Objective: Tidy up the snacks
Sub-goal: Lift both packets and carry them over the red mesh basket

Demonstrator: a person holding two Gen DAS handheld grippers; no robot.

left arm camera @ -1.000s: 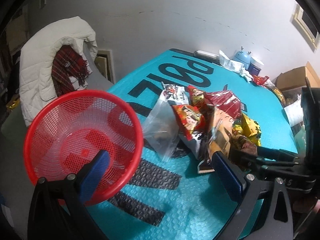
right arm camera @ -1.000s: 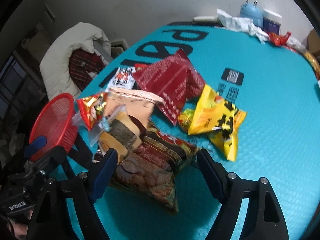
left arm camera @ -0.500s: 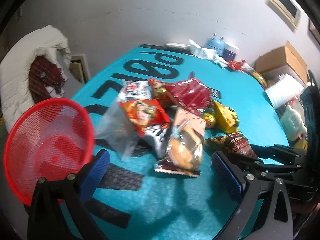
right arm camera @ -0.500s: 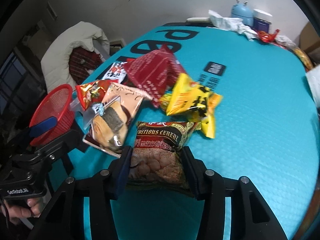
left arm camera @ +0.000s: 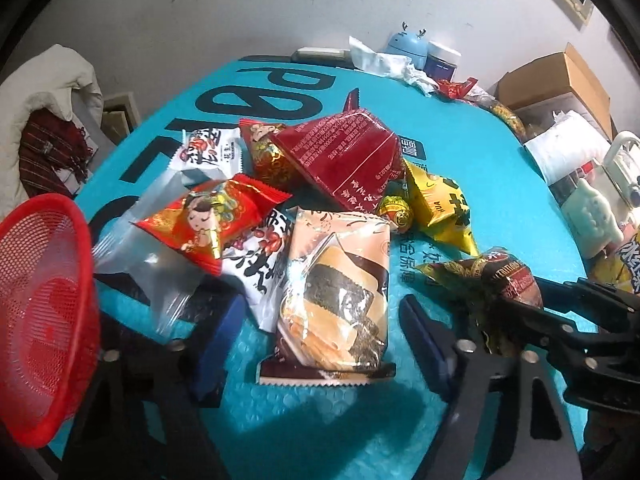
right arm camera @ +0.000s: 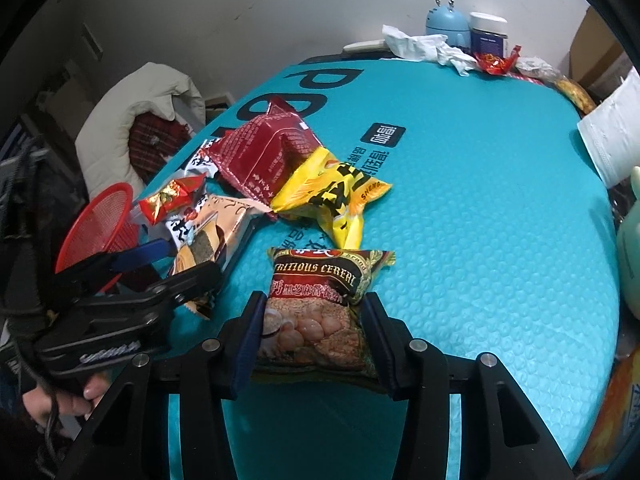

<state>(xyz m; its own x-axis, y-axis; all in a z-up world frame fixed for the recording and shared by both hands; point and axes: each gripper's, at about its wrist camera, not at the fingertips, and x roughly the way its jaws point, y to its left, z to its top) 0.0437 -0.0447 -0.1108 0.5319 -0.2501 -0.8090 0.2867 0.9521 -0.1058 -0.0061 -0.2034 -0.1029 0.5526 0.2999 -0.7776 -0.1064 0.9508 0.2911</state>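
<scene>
A pile of snack packets lies on the teal table [left arm camera: 460, 152]. My right gripper [right arm camera: 316, 320] is shut on a dark cereal packet [right arm camera: 320, 300] and holds it; the packet also shows in the left wrist view [left arm camera: 492, 280]. My left gripper [left arm camera: 324, 336] is open, its blue pads either side of a clear packet of seaweed rolls [left arm camera: 340, 292]. A red mesh basket [left arm camera: 44, 312] sits at the table's left edge, also in the right wrist view [right arm camera: 100, 224]. A dark red packet [left arm camera: 344, 156] and a yellow packet [right arm camera: 332, 196] lie in the pile.
A blue humidifier [right arm camera: 446, 26], a jar [right arm camera: 490, 32] and crumpled paper [right arm camera: 416, 44] stand at the table's far edge. A chair with a white jacket [right arm camera: 136, 120] is on the left. Cardboard boxes [left arm camera: 556, 84] are at the right.
My right gripper closed on the cereal packet and pulled it out of the pile. My left gripper swung from the basket toward the pile, now over the seaweed roll packet.
</scene>
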